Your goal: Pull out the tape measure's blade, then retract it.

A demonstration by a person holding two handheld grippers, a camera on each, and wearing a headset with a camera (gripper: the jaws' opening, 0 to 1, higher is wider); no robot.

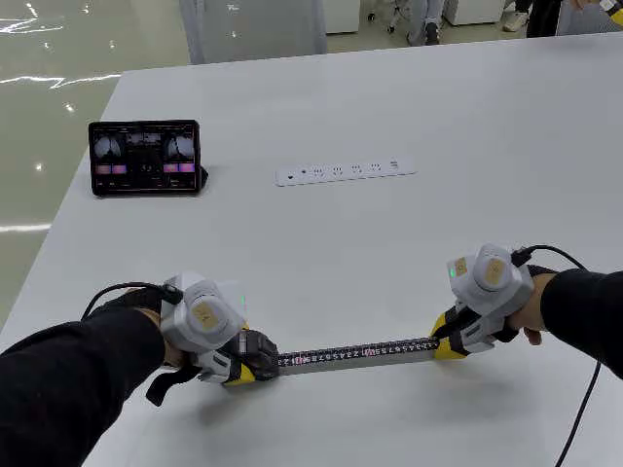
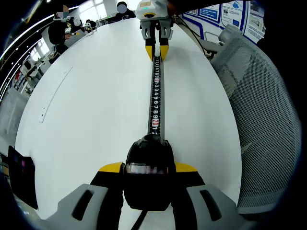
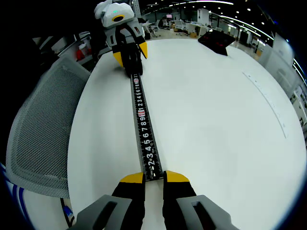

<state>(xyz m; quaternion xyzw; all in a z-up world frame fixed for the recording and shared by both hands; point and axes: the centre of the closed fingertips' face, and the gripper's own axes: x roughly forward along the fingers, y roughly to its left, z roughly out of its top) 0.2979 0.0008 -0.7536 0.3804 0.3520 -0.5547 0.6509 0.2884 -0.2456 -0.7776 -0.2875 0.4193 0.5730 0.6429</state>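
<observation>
Status: blade out, retraction not yet done.

- The left tool is clenched on the black, rounded tape-measure case, with a yellow tip on each side of it. The case sits low at the near edge of the white matte desk.
- The right tool pinches the free end of the thin, narrow metal blade between its yellow tips.
- The blade runs straight from case to right tool, on or just above the desk; I cannot tell whether it touches. It has a dark face with pale printed numerals and some red marks.

Judgement: the pull-out looks complete or nearly so, and the return is the step in hand.

Method notes:
- Walk the right tool back toward the case along the blade's own line and release only once the end is near the case mouth. Letting go early would probably let the spring whip the blade in.
- Hold the case level and untwisted. A thin blade like this probably kinks if bent sideways.
- The case shell looks smooth, so it could slip or turn between the tips.
</observation>
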